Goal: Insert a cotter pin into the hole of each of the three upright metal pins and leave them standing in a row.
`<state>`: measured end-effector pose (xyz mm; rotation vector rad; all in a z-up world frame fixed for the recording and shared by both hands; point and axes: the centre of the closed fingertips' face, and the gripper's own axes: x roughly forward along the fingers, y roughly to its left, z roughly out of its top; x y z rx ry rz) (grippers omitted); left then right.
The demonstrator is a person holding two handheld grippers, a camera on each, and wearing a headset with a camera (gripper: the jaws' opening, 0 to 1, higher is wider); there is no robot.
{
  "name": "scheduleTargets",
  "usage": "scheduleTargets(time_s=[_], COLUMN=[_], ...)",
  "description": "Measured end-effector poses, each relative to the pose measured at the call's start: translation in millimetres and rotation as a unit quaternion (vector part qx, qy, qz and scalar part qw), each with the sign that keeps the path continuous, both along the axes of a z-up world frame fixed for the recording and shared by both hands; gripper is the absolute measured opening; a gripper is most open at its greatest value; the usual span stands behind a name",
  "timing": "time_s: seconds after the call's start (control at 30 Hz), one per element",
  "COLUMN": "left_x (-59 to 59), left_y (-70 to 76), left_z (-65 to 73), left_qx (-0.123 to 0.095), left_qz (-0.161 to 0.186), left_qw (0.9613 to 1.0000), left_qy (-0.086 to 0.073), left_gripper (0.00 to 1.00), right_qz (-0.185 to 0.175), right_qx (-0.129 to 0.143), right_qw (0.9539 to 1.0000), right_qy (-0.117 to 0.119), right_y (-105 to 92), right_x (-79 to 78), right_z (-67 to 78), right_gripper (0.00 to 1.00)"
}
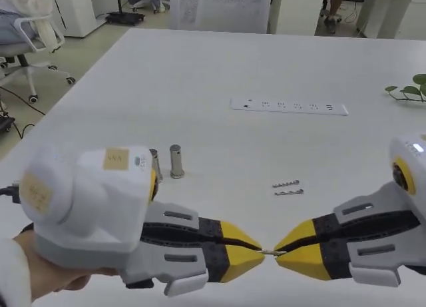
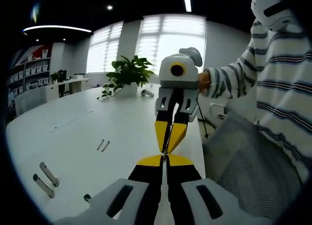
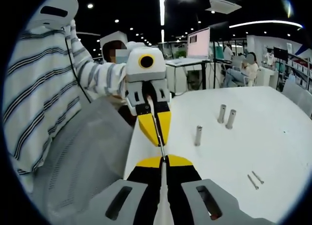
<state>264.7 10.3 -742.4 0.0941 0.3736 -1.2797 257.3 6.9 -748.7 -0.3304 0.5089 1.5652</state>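
Along the near table (image 1: 219, 67) edge, open surface beyond: your left tool (image 1: 256, 254) and right tool (image 1: 279, 252) meet tip to tip, both clenched on one thin silver cotter pin (image 1: 269, 253); metal pins (image 1: 176, 161) stand behind

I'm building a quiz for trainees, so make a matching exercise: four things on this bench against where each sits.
1 power strip
2 loose cotter pins
3 metal pins
4 held cotter pin

a between left hand-held gripper and right hand-held gripper
b far across the table
c standing at left
d lying flat, centre

Pairs: 1-b; 2-d; 3-c; 4-a
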Motion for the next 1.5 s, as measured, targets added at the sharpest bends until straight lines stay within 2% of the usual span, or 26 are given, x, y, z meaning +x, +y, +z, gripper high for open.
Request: scheduleTargets(time_s=[0.37, 0.63, 0.73, 0.77, 0.83, 0.9, 0.97, 1.07, 1.2, 1.3, 1.37, 1.5], left_x=[-1.8, 1.3, 2.2, 2.4, 3.6, 5.4, 8.2, 14.9, 24.4, 30.4, 33.3, 43.1], left_y=[-0.4, 6.7, 11.3, 12.9, 19.2, 24.8, 31.3, 42.1, 59.9, 75.1, 80.5, 92.4], left_z=[-8.5, -19.0, -23.1, -24.2, -29.4, -32.8, -36.2, -41.6, -54.7, -66.8, -70.8, -77.6], left_qx=[0.012, 0.031, 0.037, 0.038, 0.044, 0.047, 0.049, 0.048, 0.057, 0.081, 0.084, 0.099], left_qz=[-0.003, 0.011, 0.019, 0.022, 0.037, 0.043, 0.058, 0.083, 0.121, 0.152, 0.164, 0.191], left_qw=[0.9999, 0.9994, 0.9991, 0.999, 0.998, 0.9976, 0.9966, 0.9945, 0.9896, 0.9833, 0.9809, 0.9754], left_qy=[0.006, 0.007, 0.007, 0.009, 0.027, 0.027, 0.034, 0.042, 0.052, 0.058, 0.062, 0.047], left_gripper=[0.01, 0.01, 0.04, 0.06, 0.1, 0.12, 0.14, 0.14, 0.14, 0.16, 0.19, 0.22], right_qz=[0.014, 0.013, 0.012, 0.012, 0.012, 0.011, 0.009, 0.006, 0.001, -0.003, -0.008, -0.011], right_qx=[-0.022, -0.029, -0.03, -0.031, -0.035, -0.038, -0.038, -0.037, -0.045, -0.059, -0.065, -0.075], right_qw=[0.9996, 0.9995, 0.9995, 0.9995, 0.9993, 0.9992, 0.9992, 0.9993, 0.999, 0.9983, 0.9979, 0.9971], right_qy=[-0.006, 0.0, 0.0, 0.0, -0.001, -0.002, -0.001, -0.001, -0.004, -0.004, 0.0, -0.002], right_y=[-1.6, 2.8, 5.8, 6.7, 8.3, 9.7, 11.2, 14.5, 18.8, 20.0, 21.5, 24.7], right_x=[-1.9, 0.1, 3.5, 4.6, 7.7, 11.0, 13.7, 17.6, 24.6, 30.4, 33.7, 38.9], right_z=[-5.3, -11.5, -11.4, -11.5, -12.6, -13.5, -13.2, -12.9, -15.5, -20.3, -23.5, -28.4], right_gripper=[0.04, 0.03, 0.03, 0.03, 0.03, 0.03, 0.03, 0.03, 0.03, 0.03, 0.03, 0.03])
